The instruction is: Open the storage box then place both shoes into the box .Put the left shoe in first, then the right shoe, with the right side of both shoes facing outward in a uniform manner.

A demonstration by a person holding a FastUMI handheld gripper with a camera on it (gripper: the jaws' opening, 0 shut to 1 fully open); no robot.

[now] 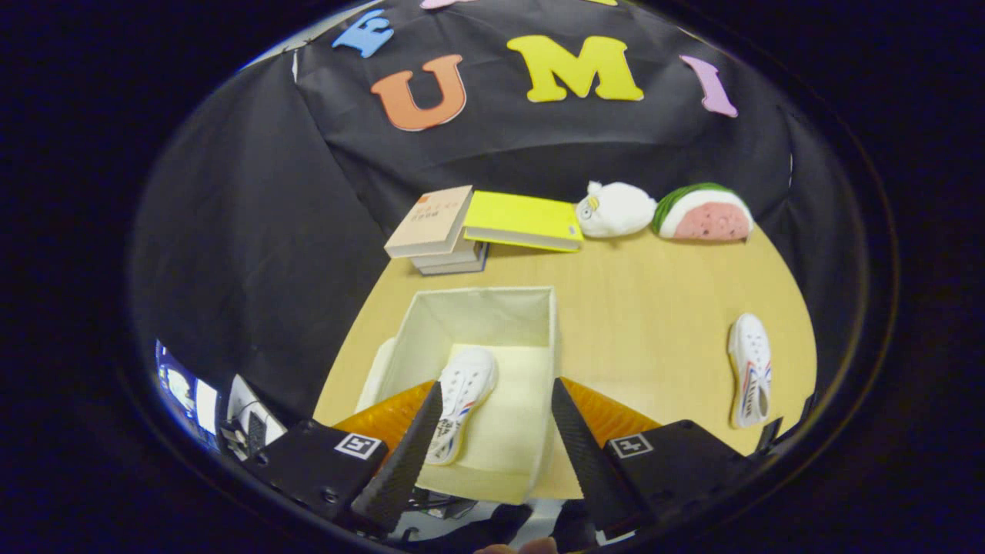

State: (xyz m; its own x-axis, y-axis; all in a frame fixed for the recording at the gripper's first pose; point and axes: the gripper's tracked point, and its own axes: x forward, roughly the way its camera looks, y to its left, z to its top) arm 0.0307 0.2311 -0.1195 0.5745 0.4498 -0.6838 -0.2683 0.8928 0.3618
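The cream storage box (539, 308) stands open on the wooden table, directly below my fingers. One white shoe (465, 396) with red and blue stripes lies on its side inside the box, against the left wall, partly hidden behind my left finger (408, 454). The second white shoe (750, 369) lies on the table well off to the right of the box. My gripper (496, 442) hovers above the box, open, with nothing between its fingers.
Beyond the box sit a stack of books (439, 231) and a yellow book (527, 221). A white plush toy (616, 209) and a watermelon-shaped plush (704, 213) lie further right. The box lid (377, 369) rests beside the box's left wall.
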